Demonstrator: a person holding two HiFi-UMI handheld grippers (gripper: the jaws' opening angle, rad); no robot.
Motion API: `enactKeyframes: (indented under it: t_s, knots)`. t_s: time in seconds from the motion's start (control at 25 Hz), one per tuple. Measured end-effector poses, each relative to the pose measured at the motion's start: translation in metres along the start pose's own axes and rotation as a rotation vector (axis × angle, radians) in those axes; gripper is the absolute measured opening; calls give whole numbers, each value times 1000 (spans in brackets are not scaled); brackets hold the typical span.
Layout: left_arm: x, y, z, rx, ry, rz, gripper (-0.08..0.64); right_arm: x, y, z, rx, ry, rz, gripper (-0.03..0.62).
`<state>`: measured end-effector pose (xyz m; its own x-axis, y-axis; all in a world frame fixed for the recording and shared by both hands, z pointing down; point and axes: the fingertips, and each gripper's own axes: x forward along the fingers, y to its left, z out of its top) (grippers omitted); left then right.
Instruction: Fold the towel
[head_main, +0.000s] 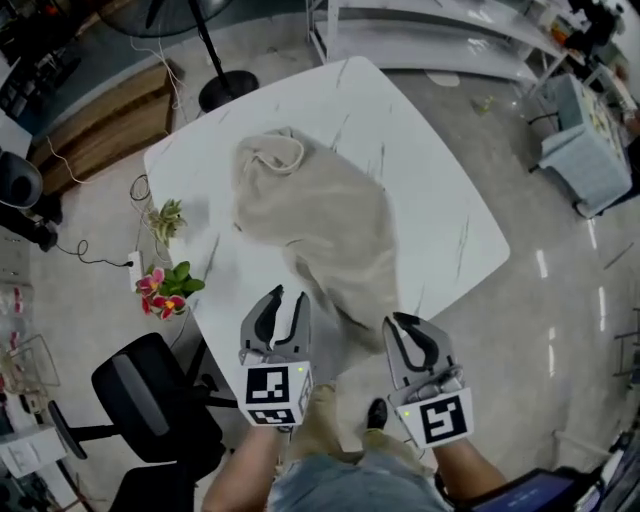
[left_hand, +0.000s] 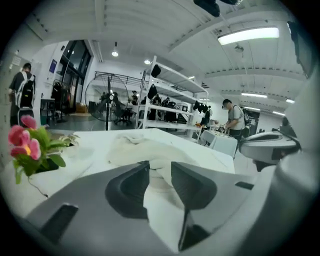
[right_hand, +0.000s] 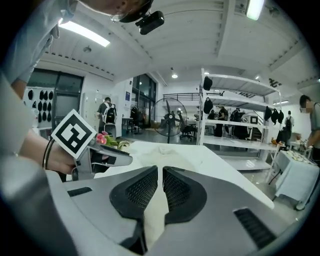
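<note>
This looks like a first grab at the crumpled beige cloth towel (head_main: 320, 215). It would go best by finding two true corners at its near end, pinching a single layer at each, and drawing them apart to flatten the heap before any fold. The right tongs (head_main: 398, 320), narrowed to a slit with nothing pinched, would need to spread first, while the left tongs (head_main: 288, 296) stand moderately apart and empty. The towel lies bunched across the middle of the white marble-veined square worktop (head_main: 440, 200), its narrow near end running between the two tongs, nearer the right.
</note>
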<state>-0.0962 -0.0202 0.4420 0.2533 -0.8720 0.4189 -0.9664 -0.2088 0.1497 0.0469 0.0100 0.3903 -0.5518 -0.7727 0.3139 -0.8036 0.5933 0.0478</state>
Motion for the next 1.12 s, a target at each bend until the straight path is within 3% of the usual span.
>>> enactKeyframes:
  t_s: [0.12,0.44,0.64,0.8,0.96,1.12]
  knots:
    - [30,8,-22,-40,104,-35,195,14,-6,-9,-9,39,-18,43]
    - [66,18,-65,-71,343,-48,204,24,-16,-17,-16,75,-72,40]
    - [75,22,-66,-40,393,-1,184,13,-27,-18,-19,85,-125,37]
    - [80,25,-64,22,411,8,47,4,-28,-27,-15,108,-144,35]
    - [72,25,-66,0,417,-19,35,-3,-21,-33,-11,100,-127,34]
    - [41,32,-77,-28,436,16,32,-13,-11,-38,-25,92,-86,32]
